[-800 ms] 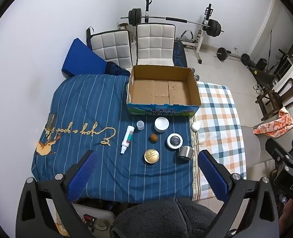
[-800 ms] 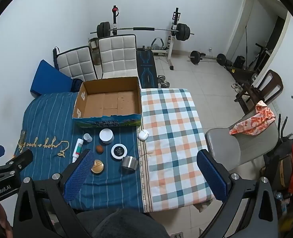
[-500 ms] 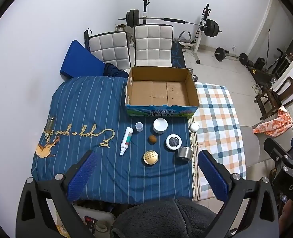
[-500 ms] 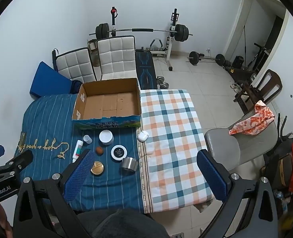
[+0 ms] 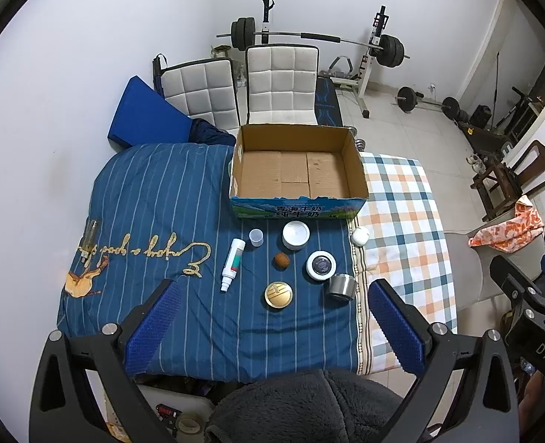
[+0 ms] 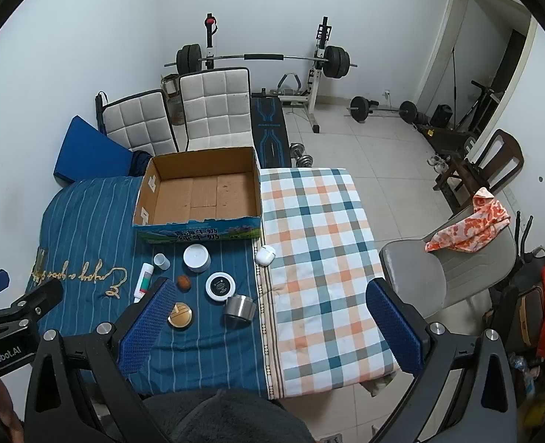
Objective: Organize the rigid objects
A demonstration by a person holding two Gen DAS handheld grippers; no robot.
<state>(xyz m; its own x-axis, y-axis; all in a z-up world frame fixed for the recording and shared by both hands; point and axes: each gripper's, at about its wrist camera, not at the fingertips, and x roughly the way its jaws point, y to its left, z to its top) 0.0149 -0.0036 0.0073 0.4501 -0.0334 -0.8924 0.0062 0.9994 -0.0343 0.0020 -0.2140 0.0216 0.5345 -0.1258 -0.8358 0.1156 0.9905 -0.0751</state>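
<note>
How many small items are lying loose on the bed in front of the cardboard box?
8: clear cup, white jar, white case, tube, brown ball, black-topped tin, gold tin, steel cup. None seem hidden.

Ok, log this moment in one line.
left gripper: open, hovering | right gripper: open, hovering | cardboard box: empty | small items on blue cloth: untouched

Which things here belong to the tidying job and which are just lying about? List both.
For the job: cardboard box, tube, small cup, white jar, brown ball, black-lidded tin, gold lid, metal cup, white case.

Lying about: chairs, barbell rack, blue cushion.
</note>
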